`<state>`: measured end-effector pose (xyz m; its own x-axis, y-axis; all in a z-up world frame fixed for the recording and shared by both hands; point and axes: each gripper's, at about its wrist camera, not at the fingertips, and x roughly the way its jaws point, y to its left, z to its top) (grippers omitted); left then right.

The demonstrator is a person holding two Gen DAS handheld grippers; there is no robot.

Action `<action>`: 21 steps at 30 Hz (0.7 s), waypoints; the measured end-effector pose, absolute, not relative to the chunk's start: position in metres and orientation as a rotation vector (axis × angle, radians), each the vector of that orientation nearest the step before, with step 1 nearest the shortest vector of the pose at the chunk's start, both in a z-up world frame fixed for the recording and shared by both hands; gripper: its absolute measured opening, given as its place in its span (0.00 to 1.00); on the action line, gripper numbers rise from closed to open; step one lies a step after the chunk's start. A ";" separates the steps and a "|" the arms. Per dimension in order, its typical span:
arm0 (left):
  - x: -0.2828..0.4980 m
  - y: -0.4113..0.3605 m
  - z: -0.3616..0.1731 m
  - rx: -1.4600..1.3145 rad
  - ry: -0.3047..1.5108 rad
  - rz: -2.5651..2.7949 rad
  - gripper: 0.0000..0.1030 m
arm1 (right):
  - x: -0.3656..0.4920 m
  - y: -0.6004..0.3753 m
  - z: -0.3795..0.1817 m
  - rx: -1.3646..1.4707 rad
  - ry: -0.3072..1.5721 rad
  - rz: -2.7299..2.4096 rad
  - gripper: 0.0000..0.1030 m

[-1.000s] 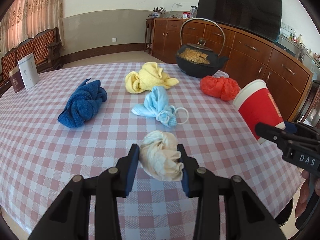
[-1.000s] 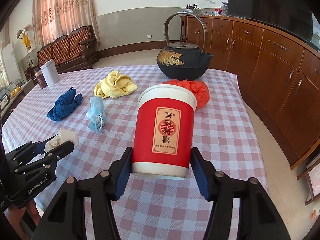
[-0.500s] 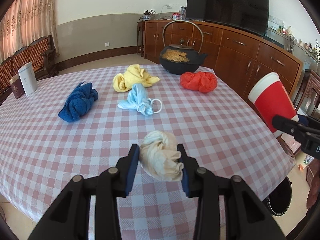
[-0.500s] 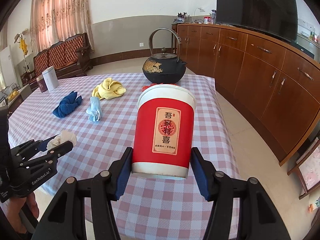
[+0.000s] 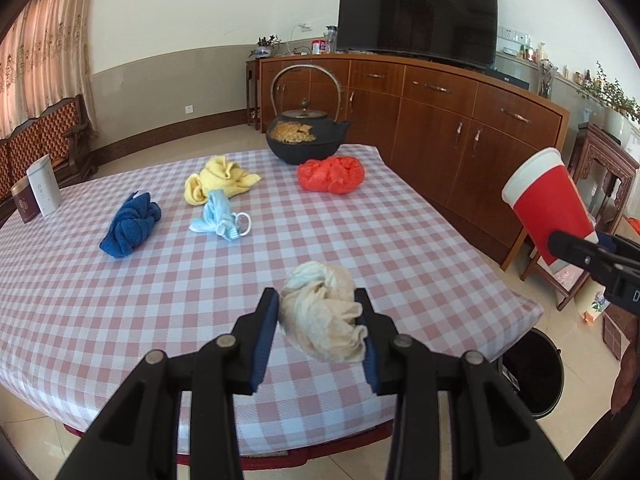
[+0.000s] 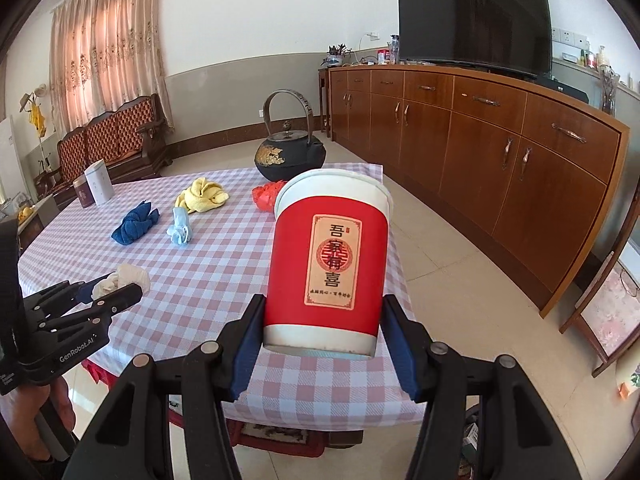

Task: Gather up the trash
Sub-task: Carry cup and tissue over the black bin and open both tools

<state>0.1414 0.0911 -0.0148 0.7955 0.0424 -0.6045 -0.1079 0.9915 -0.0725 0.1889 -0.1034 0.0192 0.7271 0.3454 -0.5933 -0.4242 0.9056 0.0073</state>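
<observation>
While both grippers were loaded, most of the task remained open. The checked table (image 5: 120,300) filled the middle and lower left of the left wrist view and carried four soft bundles I judged uncollected: the red bag (image 5: 331,174) just in front of the black teapot (image 5: 304,138), the yellow cloth (image 5: 219,179) at centre left, the blue cloth (image 5: 131,225) further left, and the pale blue mask (image 5: 219,220) just beside the yellow cloth. A dark bin (image 5: 534,376) sat on the floor at lower right, below the table edge; nothing could be seen inside it.

The right gripper (image 6: 325,346) was closed on the red paper cup (image 6: 328,264), pads against its lower wall, cup upright and off the table, centre frame. The left gripper (image 5: 318,336) was closed on the cream crumpled tissue (image 5: 322,322), lifted clear of the cloth, lower centre.

So: two items picked, none yet binned, four left.

Against one second earlier: both holds unchanged. The table looked smaller and lower in both views, with its near edge and the floor now exposed. I read that as both grippers drawn back and up from the table, with the bin newly in frame.
</observation>
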 end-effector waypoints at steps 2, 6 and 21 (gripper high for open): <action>0.143 0.078 -0.012 -0.094 0.641 0.060 0.38 | 0.184 -0.116 0.022 -0.132 0.614 0.406 0.58; 0.148 0.050 -0.006 -0.074 0.637 0.015 0.38 | 0.179 -0.144 0.022 -0.112 0.612 0.367 0.58; 0.161 -0.059 -0.012 -0.012 0.669 -0.210 0.38 | 0.156 -0.262 -0.004 -0.044 0.666 0.179 0.58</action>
<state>0.1610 -0.0592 -0.0116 0.7639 -0.1968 -0.6146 0.1889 0.9788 -0.0788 0.1556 -0.2619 -0.0041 0.7715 0.1515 -0.6180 -0.1796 0.9836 0.0170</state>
